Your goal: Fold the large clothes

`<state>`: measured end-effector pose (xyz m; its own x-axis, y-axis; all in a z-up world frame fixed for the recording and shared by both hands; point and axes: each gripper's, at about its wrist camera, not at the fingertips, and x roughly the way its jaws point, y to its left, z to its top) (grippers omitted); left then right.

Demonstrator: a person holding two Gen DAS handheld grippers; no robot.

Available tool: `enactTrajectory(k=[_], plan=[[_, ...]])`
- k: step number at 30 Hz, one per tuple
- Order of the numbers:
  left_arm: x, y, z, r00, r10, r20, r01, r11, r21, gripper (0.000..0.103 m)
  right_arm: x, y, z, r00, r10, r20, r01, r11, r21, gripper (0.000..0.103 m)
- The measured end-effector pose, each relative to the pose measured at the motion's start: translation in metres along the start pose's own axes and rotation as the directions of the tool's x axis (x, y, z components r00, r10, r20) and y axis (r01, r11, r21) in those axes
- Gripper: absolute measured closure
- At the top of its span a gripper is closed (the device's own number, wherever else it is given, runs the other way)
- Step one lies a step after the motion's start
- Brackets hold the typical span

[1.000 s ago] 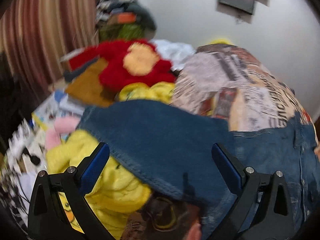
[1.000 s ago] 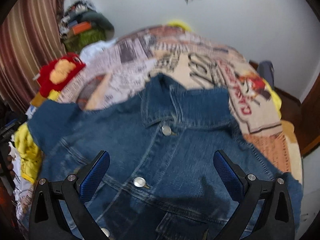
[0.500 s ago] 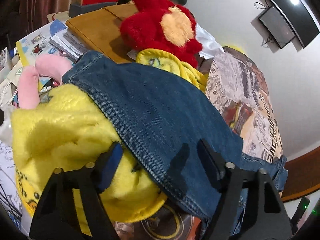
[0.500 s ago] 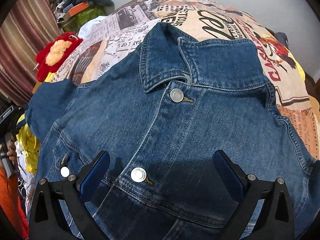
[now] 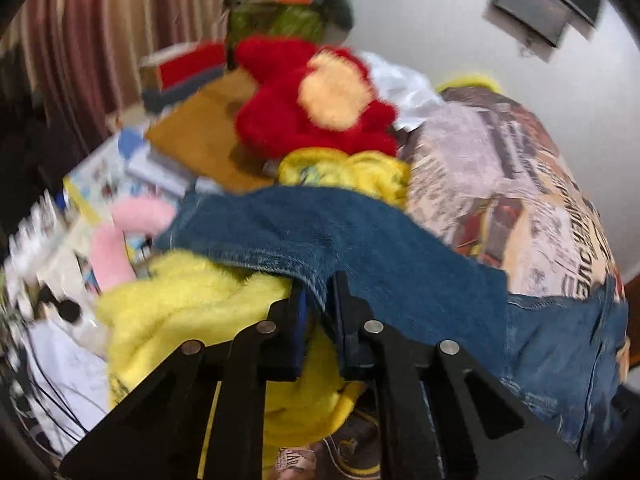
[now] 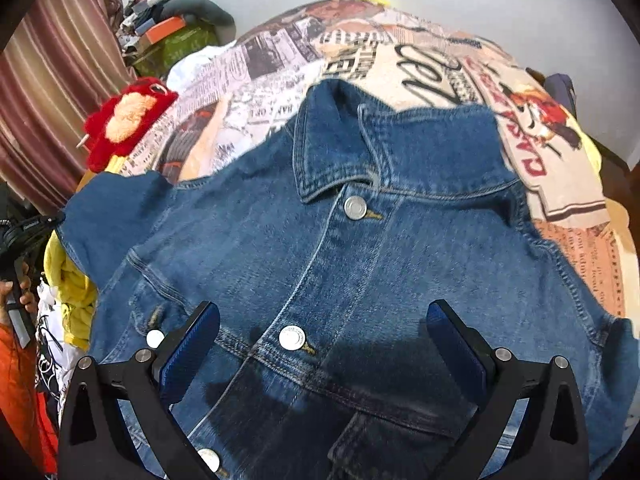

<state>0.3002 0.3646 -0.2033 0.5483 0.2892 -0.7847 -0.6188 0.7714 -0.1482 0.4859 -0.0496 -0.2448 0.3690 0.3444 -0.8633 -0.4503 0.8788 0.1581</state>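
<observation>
Left wrist view shows the left claw (image 5: 318,300) pressed together on the lower edge of the denim sleeve (image 5: 320,236), which runs ahead of the fingers and off to their right toward the jacket body. Just below and left of the claw lies a yellow plush (image 5: 180,304); farther ahead sits a red plush toy (image 5: 312,108).

From the right wrist view, the right claw (image 6: 320,344) hangs spread wide over the denim jacket (image 6: 360,248), gripping nothing. The jacket lies face up and buttoned on the printed bedspread (image 6: 280,60), collar ahead of the fingers, a button (image 6: 292,338) between them.

The step in hand looks like folding the sleeve across the chest. To do it well, the left claw should lift the sleeve clear of the yellow plush, carry it right and lay it flat. The right claw could press the shoulder seam so the body does not drag.
</observation>
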Motion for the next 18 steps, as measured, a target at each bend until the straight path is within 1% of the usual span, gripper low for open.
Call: enactTrajectory(k=[3,4,6,8,9,10,11,12,13,15,16,17,18], plan=[[-0.027,-0.026,0.008,0.998,-0.034,0.057,0.029,0.997,0.073,0.094,-0.016,-0.002,-0.001,1.000,-0.001,0.028,0.001,1.000,0.003,0.000],[-0.036,-0.034,0.010,0.996,-0.050,0.079,0.042,0.995,0.094,0.102,-0.020,-0.003,-0.001,0.999,-0.001,0.036,0.000,1.000,0.005,0.000],[-0.061,-0.058,0.013,0.984,-0.112,0.140,0.088,0.983,0.164,0.103,-0.030,-0.006,-0.003,0.999,-0.002,0.052,0.001,1.000,0.012,0.000],[-0.087,-0.088,0.015,0.966,-0.177,0.188,0.129,0.961,0.244,0.103,-0.040,-0.010,-0.004,0.998,-0.002,0.068,0.001,1.000,0.020,0.000],[-0.096,-0.100,0.014,0.957,-0.211,0.198,0.152,0.949,0.277,0.103,-0.045,-0.012,-0.005,0.997,-0.003,0.077,0.001,1.000,0.024,0.000],[-0.103,-0.112,0.013,0.950,-0.241,0.197,0.174,0.936,0.306,0.103,-0.050,-0.014,-0.006,0.996,-0.005,0.085,0.002,1.000,0.028,0.000],[-0.111,-0.128,0.010,0.943,-0.275,0.188,0.199,0.917,0.345,0.103,-0.053,-0.016,-0.007,0.996,-0.007,0.091,0.004,0.999,0.033,0.000],[-0.115,-0.138,0.007,0.939,-0.288,0.187,0.205,0.907,0.367,0.103,-0.057,-0.018,-0.008,0.995,-0.007,0.097,0.004,0.999,0.039,0.000],[-0.116,-0.145,0.004,0.939,-0.288,0.186,0.202,0.904,0.377,0.103,-0.060,-0.020,-0.010,0.995,-0.007,0.101,0.002,0.999,0.045,0.000],[-0.113,-0.152,0.000,0.940,-0.296,0.168,0.218,0.903,0.370,0.100,-0.067,-0.024,-0.015,0.994,-0.005,0.107,-0.001,0.998,0.058,0.000],[-0.108,-0.151,-0.002,0.943,-0.300,0.145,0.234,0.906,0.353,0.093,-0.070,-0.026,-0.016,0.994,-0.003,0.110,-0.003,0.998,0.062,0.000],[-0.102,-0.148,-0.004,0.947,-0.296,0.122,0.242,0.912,0.332,0.083,-0.073,-0.029,-0.018,0.994,-0.002,0.113,-0.005,0.998,0.066,0.000],[-0.097,-0.145,-0.008,0.950,-0.293,0.105,0.248,0.917,0.312,0.075,-0.075,-0.031,-0.020,0.994,-0.001,0.114,-0.006,0.998,0.067,0.000]])
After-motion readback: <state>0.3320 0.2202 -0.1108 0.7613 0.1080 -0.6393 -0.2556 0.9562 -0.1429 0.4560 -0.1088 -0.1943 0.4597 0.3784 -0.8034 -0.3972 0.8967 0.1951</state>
